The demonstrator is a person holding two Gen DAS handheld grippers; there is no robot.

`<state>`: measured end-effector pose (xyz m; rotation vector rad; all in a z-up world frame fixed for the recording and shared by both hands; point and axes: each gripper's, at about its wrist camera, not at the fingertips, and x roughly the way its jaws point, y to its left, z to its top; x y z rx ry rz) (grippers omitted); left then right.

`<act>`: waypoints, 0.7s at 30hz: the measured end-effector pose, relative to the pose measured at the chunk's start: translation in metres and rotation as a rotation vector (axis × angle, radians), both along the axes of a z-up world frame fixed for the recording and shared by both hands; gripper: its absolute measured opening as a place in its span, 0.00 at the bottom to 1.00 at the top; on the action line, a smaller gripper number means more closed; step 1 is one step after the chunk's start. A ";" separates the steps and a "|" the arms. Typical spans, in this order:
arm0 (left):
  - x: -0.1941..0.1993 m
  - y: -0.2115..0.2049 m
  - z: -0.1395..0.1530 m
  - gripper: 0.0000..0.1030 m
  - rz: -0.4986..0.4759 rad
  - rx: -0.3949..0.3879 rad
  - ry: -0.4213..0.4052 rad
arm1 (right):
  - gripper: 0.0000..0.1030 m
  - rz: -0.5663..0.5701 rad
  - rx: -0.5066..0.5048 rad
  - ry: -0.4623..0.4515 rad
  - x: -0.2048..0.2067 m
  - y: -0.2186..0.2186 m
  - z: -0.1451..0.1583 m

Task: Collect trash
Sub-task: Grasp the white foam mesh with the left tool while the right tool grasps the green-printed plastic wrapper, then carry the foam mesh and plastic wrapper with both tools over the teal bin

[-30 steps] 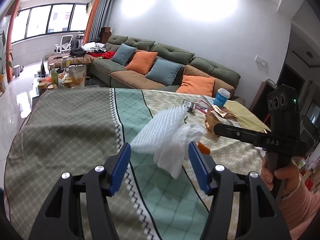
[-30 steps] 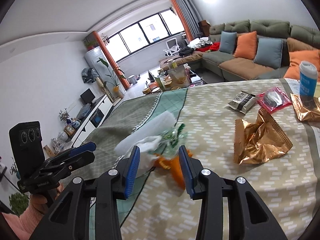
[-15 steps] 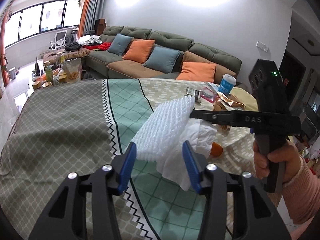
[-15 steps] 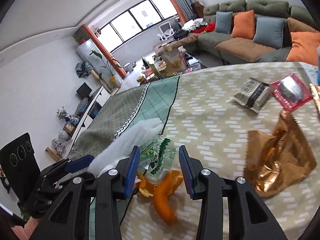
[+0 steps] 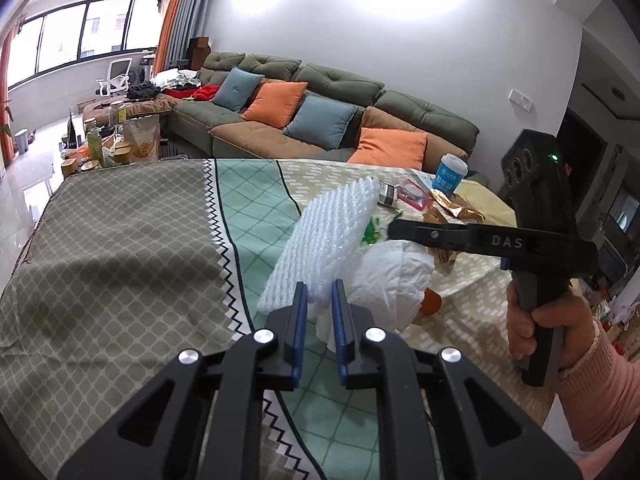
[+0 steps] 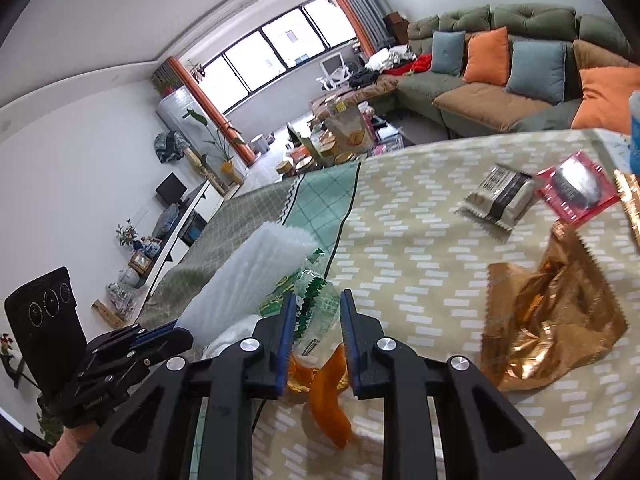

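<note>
left gripper (image 5: 319,305): jaws pinched on white foam netting (image 5: 328,240) with tissue (image 5: 384,276), on worktop (image 5: 120,248) | right gripper (image 6: 316,322): jaws closed on clear printed wrapper (image 6: 316,308) above orange peel (image 6: 328,404) | I judge all light, soft, crushable; grip bunched edges.

A home living room is showing here — a long green sofa (image 5: 340,112) with orange and blue cushions (image 5: 276,100) is sitting behind a cloth-covered table (image 5: 120,248), a TV console (image 6: 176,220) standing opposite the sofa — big windows (image 5: 80,44) beyond it.
</note>
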<state>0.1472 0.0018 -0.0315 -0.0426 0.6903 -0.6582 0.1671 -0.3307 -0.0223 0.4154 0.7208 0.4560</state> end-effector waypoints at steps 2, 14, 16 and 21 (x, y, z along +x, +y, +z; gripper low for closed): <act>-0.002 0.004 0.001 0.13 0.008 -0.010 -0.001 | 0.22 -0.007 -0.004 -0.014 -0.003 -0.003 0.003; -0.027 0.040 0.014 0.13 0.072 -0.072 -0.027 | 0.22 -0.072 -0.033 -0.096 -0.020 -0.017 0.026; -0.033 0.051 0.015 0.12 0.090 -0.085 -0.030 | 0.22 -0.083 -0.032 -0.113 -0.024 -0.021 0.031; -0.045 0.074 0.016 0.12 0.129 -0.106 -0.031 | 0.22 -0.075 -0.020 -0.152 -0.033 -0.019 0.045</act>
